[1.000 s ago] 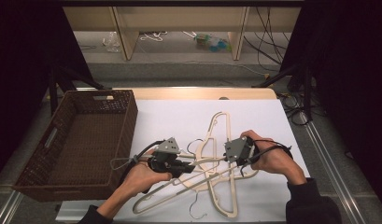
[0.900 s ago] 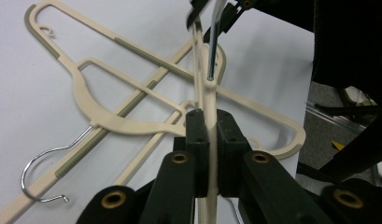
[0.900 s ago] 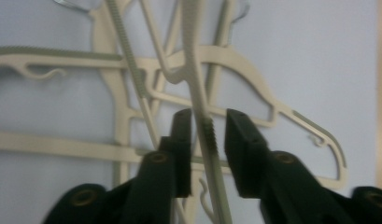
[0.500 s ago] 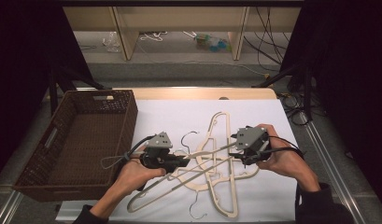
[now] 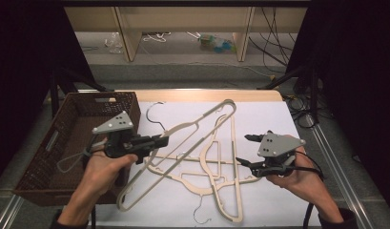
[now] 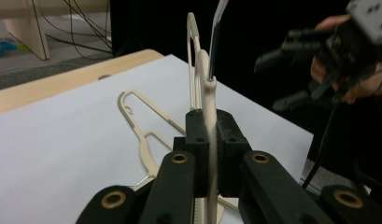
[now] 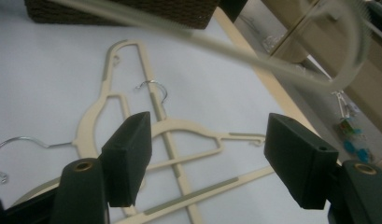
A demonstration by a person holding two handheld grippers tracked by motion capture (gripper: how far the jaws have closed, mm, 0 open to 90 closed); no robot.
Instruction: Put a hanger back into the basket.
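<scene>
The white table (image 5: 259, 119) serves as the landmark for all positions below. A dark woven basket (image 5: 64, 143) stands at its left edge, open and with nothing visible inside. Two cream plastic hangers (image 5: 221, 167) lie crossed on the table's middle, touching one another, metal hooks pointing to the near edge and inward.

The lifted hanger (image 5: 192, 138) is raised off the table on its left half, slanting from near the basket's front corner up toward the far centre, with its wire hook (image 5: 154, 114) beside the basket's far corner. The left gripper (image 5: 159, 141) has its jaws clamped tight on this hanger; the left gripper view shows the pads pressed on a cream bar near the hook's stem (image 6: 209, 140).

The right gripper (image 5: 247, 150) hovers over the table's right half. Its jaws have just been opening, stand wide apart, and nothing is between them; the lifted hanger passes beyond them, apart from both pads (image 7: 128, 154).

Handling, by judgement: the hanger is light, stiff and thin, with a smooth surface that may pivot in a single grip. Take hold on a straight bar close to the neck. The hangers lying on the table can snag the raised one by hook or notch; the basket's rim stands in the way of its long frame.
</scene>
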